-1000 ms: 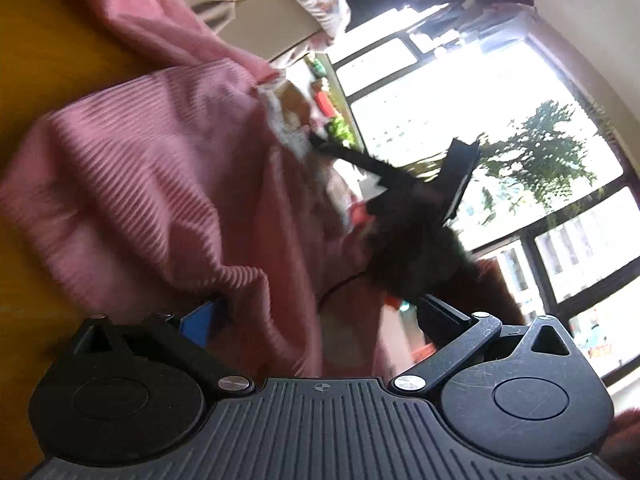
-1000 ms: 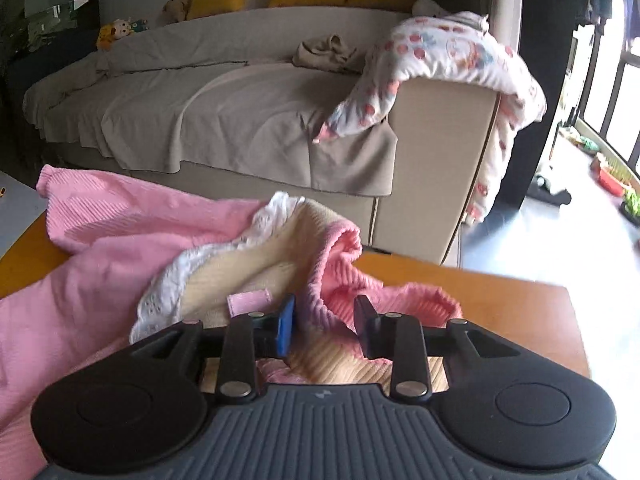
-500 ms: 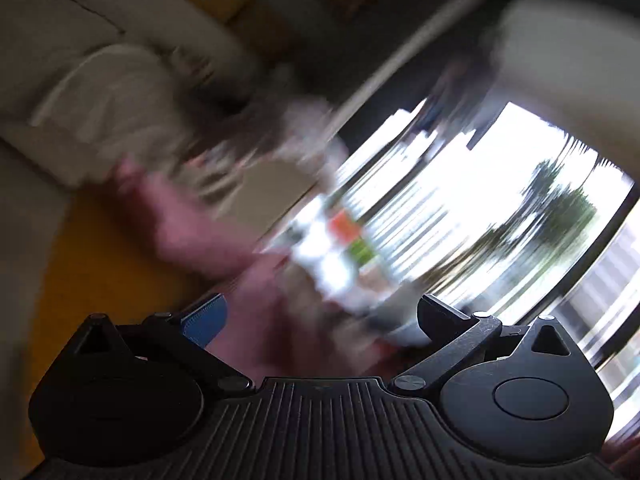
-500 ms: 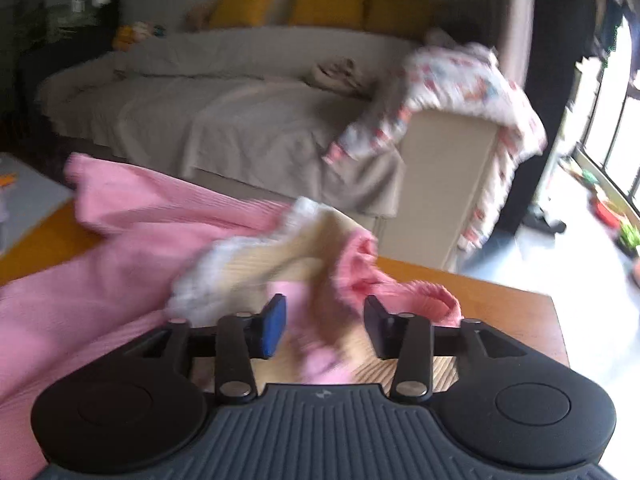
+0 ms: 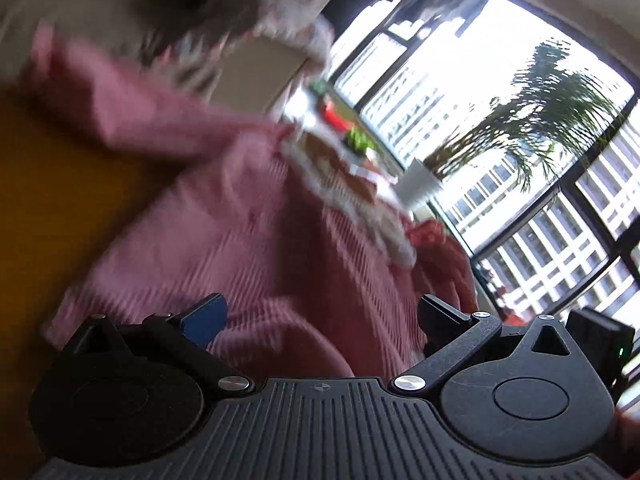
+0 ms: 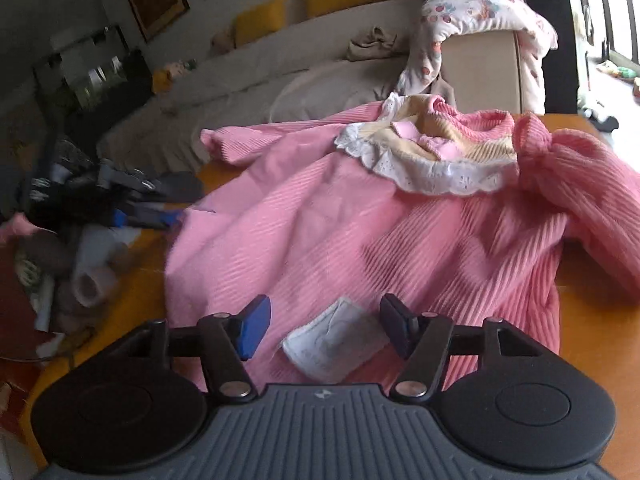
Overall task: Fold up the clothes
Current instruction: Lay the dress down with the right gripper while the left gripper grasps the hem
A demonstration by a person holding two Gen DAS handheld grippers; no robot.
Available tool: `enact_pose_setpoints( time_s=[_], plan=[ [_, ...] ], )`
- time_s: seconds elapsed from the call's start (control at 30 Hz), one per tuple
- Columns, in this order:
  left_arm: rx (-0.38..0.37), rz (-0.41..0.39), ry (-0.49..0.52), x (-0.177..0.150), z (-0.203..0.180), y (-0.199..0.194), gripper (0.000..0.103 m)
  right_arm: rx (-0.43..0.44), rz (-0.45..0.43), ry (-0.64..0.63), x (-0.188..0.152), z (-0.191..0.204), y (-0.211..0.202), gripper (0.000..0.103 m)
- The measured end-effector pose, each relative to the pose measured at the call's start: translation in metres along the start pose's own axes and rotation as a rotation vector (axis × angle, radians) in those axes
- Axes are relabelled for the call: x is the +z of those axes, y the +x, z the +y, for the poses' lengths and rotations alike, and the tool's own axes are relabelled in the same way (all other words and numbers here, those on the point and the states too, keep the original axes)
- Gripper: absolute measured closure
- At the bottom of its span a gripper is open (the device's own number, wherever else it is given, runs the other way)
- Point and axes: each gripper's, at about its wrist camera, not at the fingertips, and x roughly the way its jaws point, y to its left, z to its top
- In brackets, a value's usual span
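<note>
The pink top lies spread face up on the wooden counter, its lace collar toward the sofa and a white label showing near the hem. One sleeve is bunched in a thick hump at the right of the right wrist view; the other trails toward the counter's far edge.

The right gripper hangs low over the hem. Its jaws have just been opening and stand released, with the label under the gap but nothing pinched. The left gripper is also released, jaws wide, with ribbed cloth beneath them; that view is smeared, so whether a pad touches the cloth cannot be told.

Risks, as I judge them: the bunched sleeve is the likeliest trouble, since a fold taken over it would trap a lump and leave the stack crooked. A pinch at the hem could catch only the top layer, or only the label, and drag the front away from the back. A clutter of dark things sits just beside the top's left edge, and a wide sweep there could snag or knock them.
</note>
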Motion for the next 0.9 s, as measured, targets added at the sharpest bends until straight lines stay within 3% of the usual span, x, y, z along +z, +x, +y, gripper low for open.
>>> enact_pose_setpoints(
  time_s=[0.13,0.3,0.43,0.5,0.53,0.6,0.7,0.8,0.9],
  plan=[
    [-0.006,0.015,-0.071,-0.012,0.0,-0.009,0.0,0.083,0.001,0.087,-0.006,-0.016,-0.009,0.041],
    [-0.022,0.048,-0.115,-0.041,-0.015,-0.032,0.0,0.109,0.035,-0.022,-0.026,-0.006,-0.03,0.041],
    [-0.066,0.123,-0.115,-0.083,-0.045,-0.052,0.0,-0.009,0.074,-0.238,-0.043,0.007,-0.058,0.041],
    [-0.059,0.153,-0.063,-0.101,-0.065,-0.06,0.0,-0.193,0.058,-0.33,-0.049,0.011,-0.066,0.041],
    [-0.048,0.154,-0.032,-0.107,-0.074,-0.065,0.0,-0.256,0.042,-0.355,-0.051,0.013,-0.071,0.042],
    [-0.016,0.125,0.04,-0.114,-0.09,-0.079,0.0,-0.257,-0.004,-0.346,-0.051,0.02,-0.089,0.042],
    [0.113,0.034,0.192,-0.115,-0.108,-0.102,0.0,-0.106,-0.055,-0.371,-0.058,0.049,-0.114,0.042],
    [0.263,-0.008,0.32,-0.115,-0.119,-0.113,0.0,-0.025,-0.043,-0.469,-0.074,0.082,-0.114,0.042],
    [0.286,0.014,0.355,-0.117,-0.124,-0.117,0.0,-0.028,-0.005,-0.554,-0.096,0.108,-0.089,0.044]
  ],
)
